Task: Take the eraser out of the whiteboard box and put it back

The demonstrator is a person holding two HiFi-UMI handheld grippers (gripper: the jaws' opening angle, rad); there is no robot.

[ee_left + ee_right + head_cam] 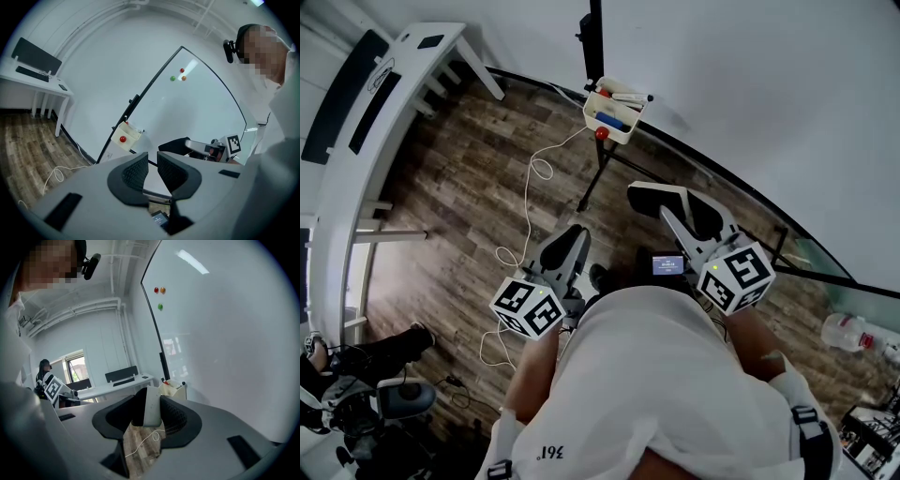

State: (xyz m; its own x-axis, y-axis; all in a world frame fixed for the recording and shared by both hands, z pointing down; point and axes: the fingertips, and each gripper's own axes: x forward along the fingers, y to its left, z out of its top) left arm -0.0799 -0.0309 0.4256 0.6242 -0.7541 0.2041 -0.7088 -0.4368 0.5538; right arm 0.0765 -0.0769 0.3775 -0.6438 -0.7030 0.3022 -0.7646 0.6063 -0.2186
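Observation:
The cream whiteboard box point(614, 112) hangs at the whiteboard's lower edge, with markers and a blue item in it and a red knob below. It also shows as the box point(125, 136) and the box point(172, 389). My right gripper point(649, 194) point(149, 401) is held well short of the box, shut on the eraser point(151, 406), a pale flat slab standing upright between its pads. My left gripper point(574, 234) point(152, 159) is beside it and lower. Its jaws stand a narrow gap apart with nothing between them.
The whiteboard point(750, 84) fills the far side, with coloured magnets point(178, 77) on it, and its stand leg point(598, 173) reaches the wooden floor. A white cable point(530, 178) lies there. A white desk point(366, 122) is at left, a seated person point(356, 366) lower left, a bottle point(848, 330) at right.

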